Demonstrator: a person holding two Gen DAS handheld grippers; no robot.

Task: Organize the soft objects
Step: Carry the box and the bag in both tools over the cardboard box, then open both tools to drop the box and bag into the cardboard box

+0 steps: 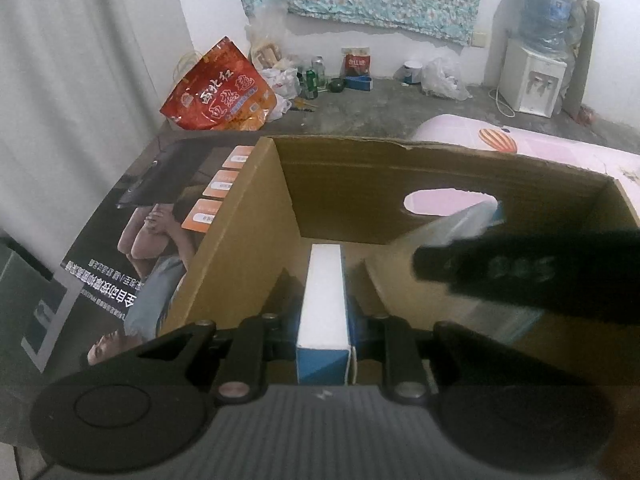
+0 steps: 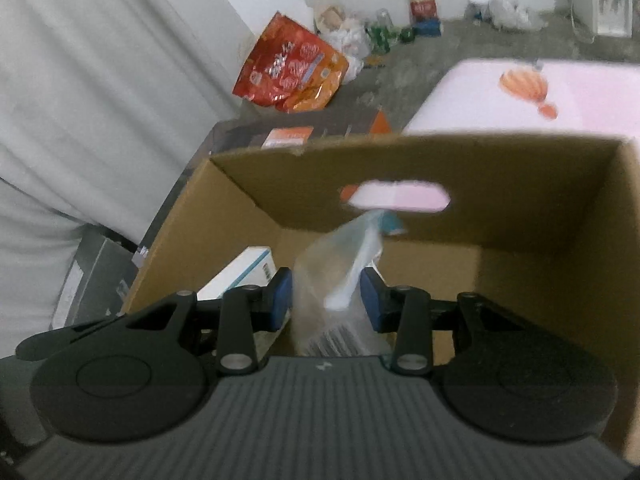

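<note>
Cardboard fills the middle of both views: an open brown cardboard box point(image 1: 400, 184) with an oval handle hole point(image 1: 448, 202) cut in its far wall, through which a pink surface shows.

In the left wrist view the left tongs point(image 1: 322, 304) sit low in the centre of the frame, over the inside of the box, closed on a white and blue carton point(image 1: 324, 300) that runs lengthwise between the blue pads point(image 1: 354, 326), its blue end facing the camera. The pads press against its two long sides. At right of that frame the dark body of the right tongs point(image 1: 532, 270) reaches in over the box, with a clear plastic bag point(image 1: 460, 220) sticking out past it toward the handle hole.

In the right wrist view, which is somewhat blurred, the right tongs point(image 2: 326, 294) are also over the box at lower centre. The clear plastic bag point(image 2: 340, 276) stands between their blue pads point(image 2: 370, 298), with a white item inside it and a barcode near its lower end. I cannot tell whether the pads actually press on the bag or merely flank it. The white and blue carton point(image 2: 240, 276) shows at left centre.

Behind the box, a red snack bag point(image 1: 218, 92) lies on the grey floor point(image 1: 400, 104) at upper left, and a white water dispenser point(image 1: 532, 80) stands at upper right.
</note>
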